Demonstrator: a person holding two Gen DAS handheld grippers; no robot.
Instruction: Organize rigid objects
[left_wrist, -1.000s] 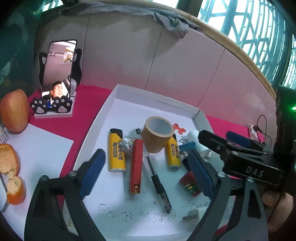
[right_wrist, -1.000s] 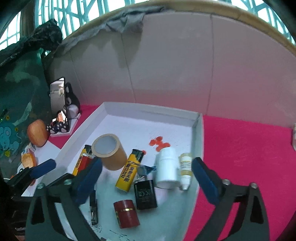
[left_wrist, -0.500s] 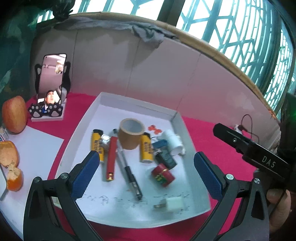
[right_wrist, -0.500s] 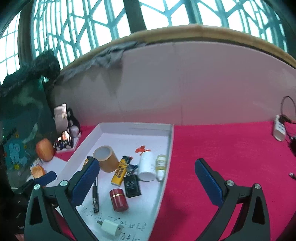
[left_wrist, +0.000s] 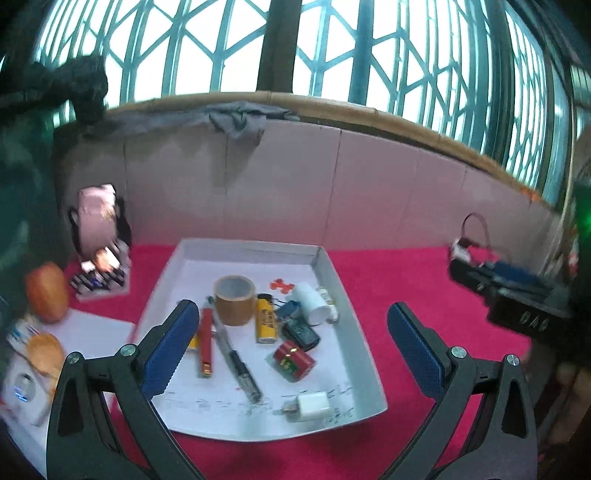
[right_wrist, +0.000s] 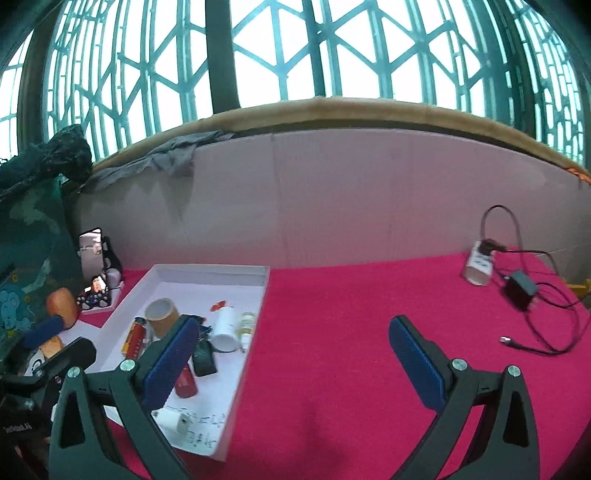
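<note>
Pen (left_wrist: 233, 360) in tray (left_wrist: 364, 354), tip toward camera; left tongs (left_wrist: 291, 350) wide, empty.

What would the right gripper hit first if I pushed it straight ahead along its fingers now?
Probably nothing but the bare pink tablecloth: the open right gripper points right of the white tray, left of the charger cables. Depth is uncertain.

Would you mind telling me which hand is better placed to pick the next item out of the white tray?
Left. Its open tongs face the tray directly, framing the pen. The right tongs, also open, point at bare red cloth beside it.
</note>
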